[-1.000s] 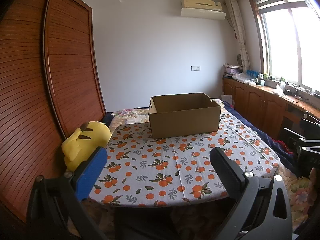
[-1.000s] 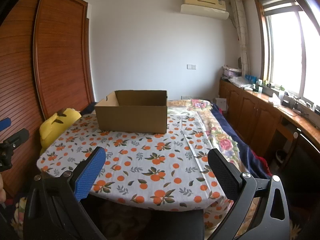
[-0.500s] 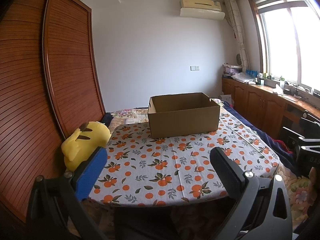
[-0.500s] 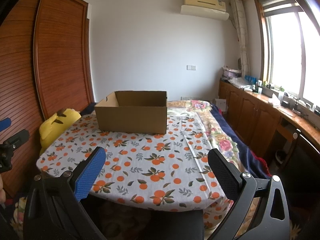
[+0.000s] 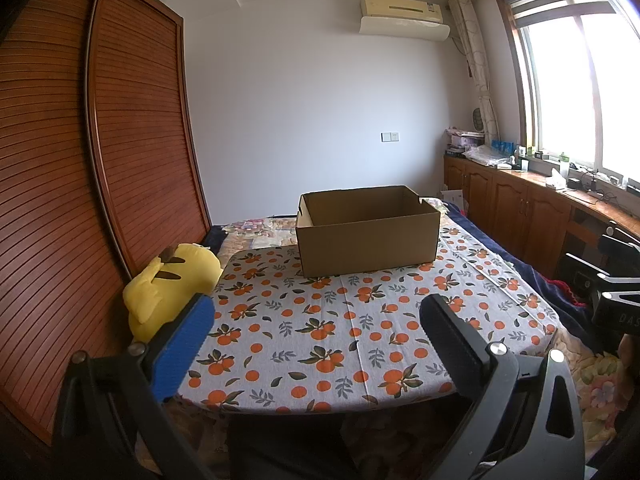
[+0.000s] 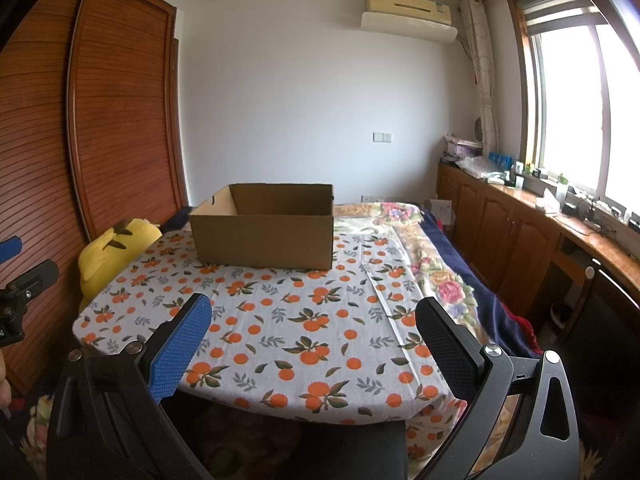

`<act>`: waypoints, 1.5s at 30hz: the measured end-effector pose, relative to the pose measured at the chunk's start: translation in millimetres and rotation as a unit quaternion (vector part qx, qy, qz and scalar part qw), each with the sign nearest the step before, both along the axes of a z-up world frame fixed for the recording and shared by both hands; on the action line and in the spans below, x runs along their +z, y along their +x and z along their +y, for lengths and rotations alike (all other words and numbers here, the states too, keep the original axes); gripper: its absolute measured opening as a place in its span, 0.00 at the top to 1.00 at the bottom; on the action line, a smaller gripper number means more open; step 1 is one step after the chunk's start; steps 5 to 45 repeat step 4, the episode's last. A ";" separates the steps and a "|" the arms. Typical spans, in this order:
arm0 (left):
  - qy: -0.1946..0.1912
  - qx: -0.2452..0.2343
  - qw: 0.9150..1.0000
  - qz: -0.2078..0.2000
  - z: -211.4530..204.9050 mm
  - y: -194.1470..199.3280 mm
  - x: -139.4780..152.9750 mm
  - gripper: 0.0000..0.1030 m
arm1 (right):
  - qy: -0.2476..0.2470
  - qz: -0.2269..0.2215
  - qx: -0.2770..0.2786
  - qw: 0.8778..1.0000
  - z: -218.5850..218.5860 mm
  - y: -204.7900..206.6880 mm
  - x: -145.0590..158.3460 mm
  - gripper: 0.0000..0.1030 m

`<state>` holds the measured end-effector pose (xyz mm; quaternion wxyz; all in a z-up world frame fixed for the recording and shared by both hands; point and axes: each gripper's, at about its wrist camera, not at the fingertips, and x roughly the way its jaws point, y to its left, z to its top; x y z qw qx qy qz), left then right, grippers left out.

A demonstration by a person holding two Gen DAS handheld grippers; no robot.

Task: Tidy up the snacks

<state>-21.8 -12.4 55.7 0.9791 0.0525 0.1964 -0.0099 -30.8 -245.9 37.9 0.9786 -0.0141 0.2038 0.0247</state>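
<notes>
Your left tongs [image 5: 316, 324] are wide apart and hold nothing. Your right tongs [image 6: 312, 320] are wide apart too, with nothing between them. Both hang over the near edge of the table [image 5: 360, 344], which has a cloth with oranges on it.

The cardboard box [image 5: 366, 236] sits on the far part of the table, well past the tips of both tongs. From your left tongs it is straight ahead. From your right tongs it is ahead and a little to the left. The box is open on top, and you cannot see its floor. You cannot see any snacks.

A yellow soft toy [image 5: 170, 284] sits to the left of your left tongs, just beside the table's edge.
</notes>
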 end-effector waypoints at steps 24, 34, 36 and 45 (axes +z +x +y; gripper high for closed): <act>0.000 0.000 1.000 0.000 0.1 0.2 -0.1 0.00 | 0.000 0.000 0.000 1.000 0.7 0.5 0.3 0.00; 0.000 0.000 1.000 0.000 0.1 0.2 -0.1 0.00 | 0.000 0.000 0.000 1.000 0.7 0.5 0.3 0.00; 0.000 0.000 1.000 0.000 0.1 0.2 -0.1 0.00 | 0.000 0.000 0.000 1.000 0.7 0.5 0.3 0.00; 0.000 0.000 1.000 0.000 0.1 0.2 -0.1 0.00 | 0.000 0.000 0.000 1.000 0.7 0.5 0.3 0.00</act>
